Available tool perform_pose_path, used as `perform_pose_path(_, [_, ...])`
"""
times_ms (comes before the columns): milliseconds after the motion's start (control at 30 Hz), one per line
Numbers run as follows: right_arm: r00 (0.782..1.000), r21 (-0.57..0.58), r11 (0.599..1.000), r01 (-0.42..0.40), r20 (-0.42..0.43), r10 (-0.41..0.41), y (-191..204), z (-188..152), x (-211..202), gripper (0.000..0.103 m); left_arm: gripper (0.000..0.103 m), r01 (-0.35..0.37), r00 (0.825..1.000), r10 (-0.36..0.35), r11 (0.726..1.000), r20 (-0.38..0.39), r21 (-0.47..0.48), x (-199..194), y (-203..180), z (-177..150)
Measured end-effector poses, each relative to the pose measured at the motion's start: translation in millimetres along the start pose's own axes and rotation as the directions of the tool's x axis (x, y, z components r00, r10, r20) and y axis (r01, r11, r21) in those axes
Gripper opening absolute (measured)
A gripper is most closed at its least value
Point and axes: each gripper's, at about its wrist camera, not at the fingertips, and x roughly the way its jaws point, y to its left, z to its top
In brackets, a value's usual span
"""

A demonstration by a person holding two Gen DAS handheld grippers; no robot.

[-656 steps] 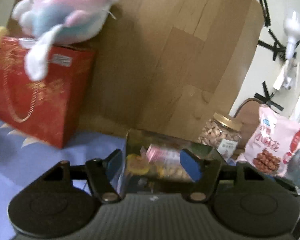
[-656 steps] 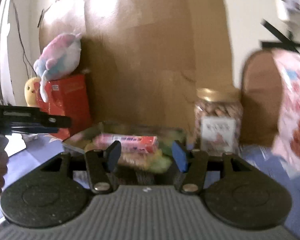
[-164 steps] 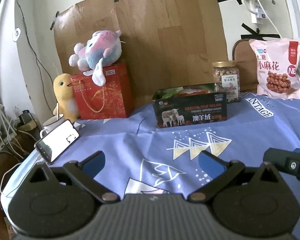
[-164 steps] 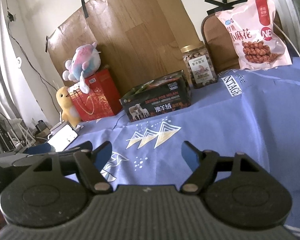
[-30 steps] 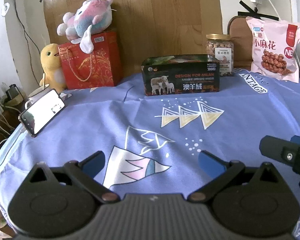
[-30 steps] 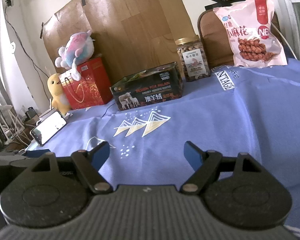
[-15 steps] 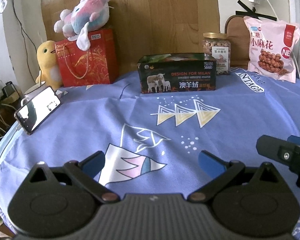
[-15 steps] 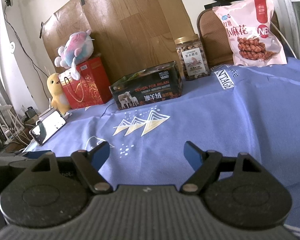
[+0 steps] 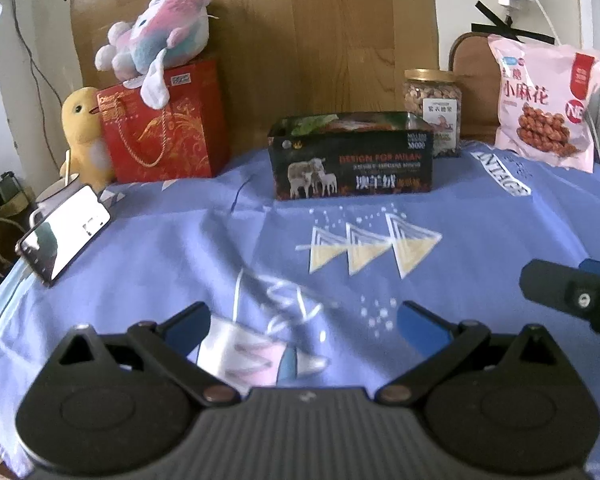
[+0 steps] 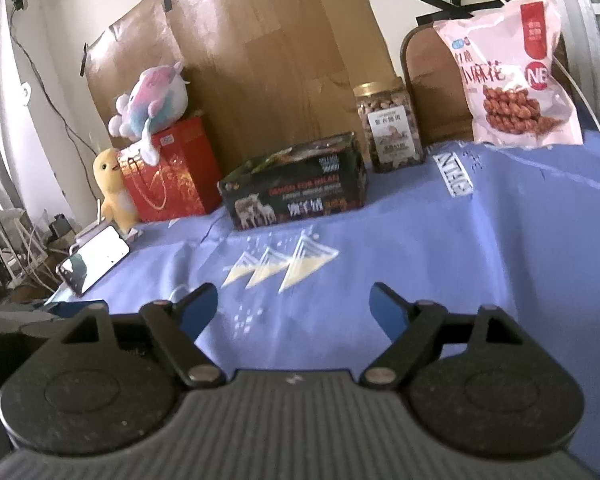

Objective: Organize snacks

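My left gripper [image 9: 302,322] and right gripper [image 10: 292,304] both hover with fingers spread, holding nothing. The dark open-topped snack box [image 9: 352,158] sits mid-table, packets inside. I judge sorting nearly finished; next I'd reach toward the gold-lidded nut jar [image 10: 392,130].

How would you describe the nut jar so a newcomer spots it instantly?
Start at the tall brown wood-grain board leaning against the back wall. At its right foot, behind the right end of the dark open-topped sheep-print box, stands the clear plastic nut jar. It alone has a gold screw lid and white label.
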Motion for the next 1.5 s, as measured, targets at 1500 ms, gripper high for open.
perform_pose_path(1500, [0.999, -0.063, 0.998, 0.024, -0.044, -0.027, -31, 33, 144, 0.086, 0.103, -0.075, 0.997, 0.075, 0.997, 0.005, 0.01, 150, -2, 44])
